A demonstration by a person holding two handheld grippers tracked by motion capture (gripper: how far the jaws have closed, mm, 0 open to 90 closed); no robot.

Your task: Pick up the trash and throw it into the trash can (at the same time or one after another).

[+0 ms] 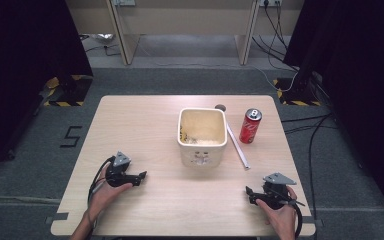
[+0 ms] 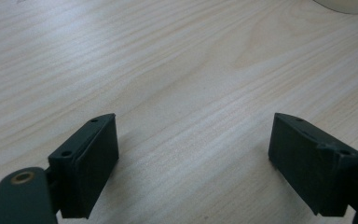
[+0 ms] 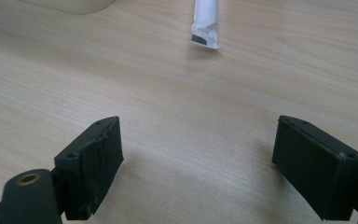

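Pale wood-grain table, smooth and rectangular. Cream square plastic tub at centre. Red cylindrical soda can upright beside it. Between them, thin white paper-wrapped straw, long axis running toward right gripper. Left gripper and right both spread wide, pinching nothing, near the front edge.

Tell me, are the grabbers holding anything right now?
No. The left gripper and right gripper both stand open over bare table, nothing between their jaws.
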